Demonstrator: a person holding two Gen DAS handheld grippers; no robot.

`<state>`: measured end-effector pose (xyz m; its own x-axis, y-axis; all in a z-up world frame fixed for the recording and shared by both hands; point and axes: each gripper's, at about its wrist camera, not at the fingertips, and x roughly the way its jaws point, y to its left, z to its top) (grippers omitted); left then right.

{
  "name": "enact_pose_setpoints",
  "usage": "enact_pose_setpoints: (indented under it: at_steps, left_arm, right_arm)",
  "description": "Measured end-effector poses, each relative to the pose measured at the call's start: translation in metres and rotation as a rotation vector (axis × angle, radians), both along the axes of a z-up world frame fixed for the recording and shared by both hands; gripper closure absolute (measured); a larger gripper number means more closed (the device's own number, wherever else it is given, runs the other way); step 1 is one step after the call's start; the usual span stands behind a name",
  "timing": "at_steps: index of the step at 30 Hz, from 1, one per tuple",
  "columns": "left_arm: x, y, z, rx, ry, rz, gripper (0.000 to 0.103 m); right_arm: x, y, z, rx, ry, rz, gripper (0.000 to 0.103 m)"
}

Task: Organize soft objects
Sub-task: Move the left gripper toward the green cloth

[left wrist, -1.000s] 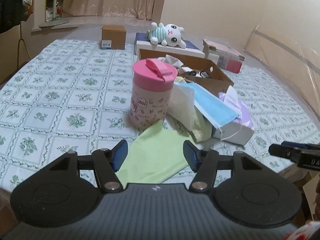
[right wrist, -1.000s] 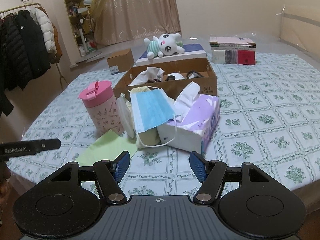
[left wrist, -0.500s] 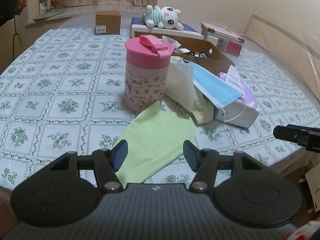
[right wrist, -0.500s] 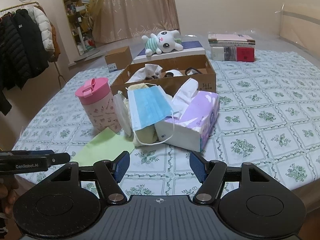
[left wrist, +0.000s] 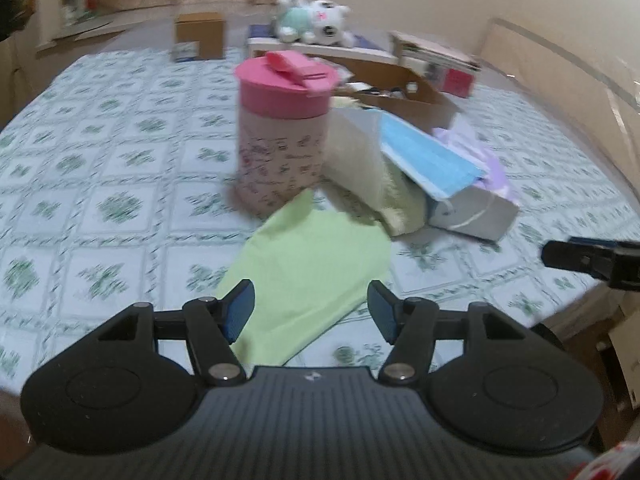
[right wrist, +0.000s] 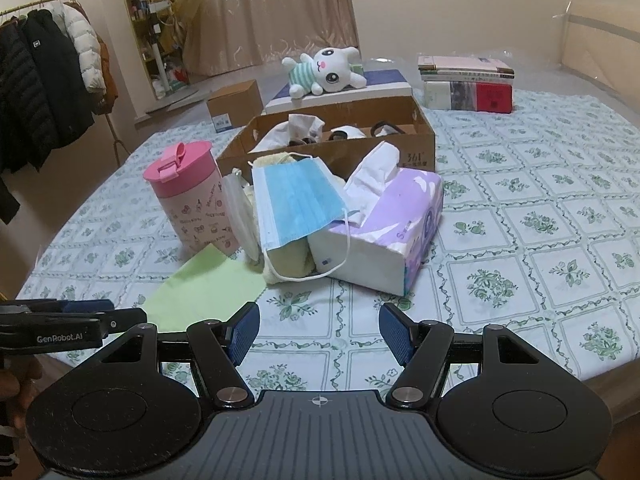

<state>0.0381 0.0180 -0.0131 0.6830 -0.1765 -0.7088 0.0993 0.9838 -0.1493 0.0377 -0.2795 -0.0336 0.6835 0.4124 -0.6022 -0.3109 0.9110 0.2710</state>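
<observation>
Centrally, a flat pale-green cloth (left wrist: 308, 264) lies on the green-and-white floral patterned bedspread (right wrist: 560, 216), one corner touching the base of a pink-lidded printed tumbler (right wrist: 192, 196). The left gripper (left wrist: 311, 310) hovers above the cloth's near edge, jaws spread and empty. The right gripper (right wrist: 319, 330) is likewise released, over bare bedspread in front of a purple-and-white tissue box (right wrist: 384, 236). A blue surgical face mask (right wrist: 296, 200) drapes over a yellowish fuzzy towel (right wrist: 288, 262) beside the box. Behind stand an open brown cardboard box (right wrist: 336, 140) and a white plush rabbit (right wrist: 324, 72).
</observation>
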Motion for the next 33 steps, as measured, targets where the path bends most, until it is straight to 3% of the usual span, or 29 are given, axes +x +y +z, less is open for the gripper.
enact_pose_setpoints:
  at_steps: [7,10,15,25,30,33]
  left_arm:
    - [0.016,-0.015,-0.014,0.065,-0.013,-0.15,0.028]
    - [0.022,-0.024,-0.023,0.164,-0.021,-0.195,0.018]
    - [0.036,-0.026,-0.039,0.26,-0.011,-0.238,0.013]
    - [0.061,-0.007,-0.063,0.244,0.067,-0.28,0.013]
    - [0.064,-0.004,-0.063,0.22,0.086,-0.285,0.023]
    - [0.059,-0.008,-0.061,0.225,0.076,-0.301,0.042]
  right_arm:
    - [0.011,0.003,-0.005,-0.01,0.011,-0.001,0.037]
    - [0.016,0.005,-0.008,-0.014,0.019,0.001,0.037]
    - [0.025,0.008,-0.015,-0.019,0.038,0.002,0.037]
    - [0.043,0.015,-0.03,-0.026,0.075,0.012,0.037]
    - [0.047,0.019,-0.034,-0.026,0.084,0.015,0.037]
    - [0.048,0.021,-0.034,-0.027,0.085,0.021,0.037]
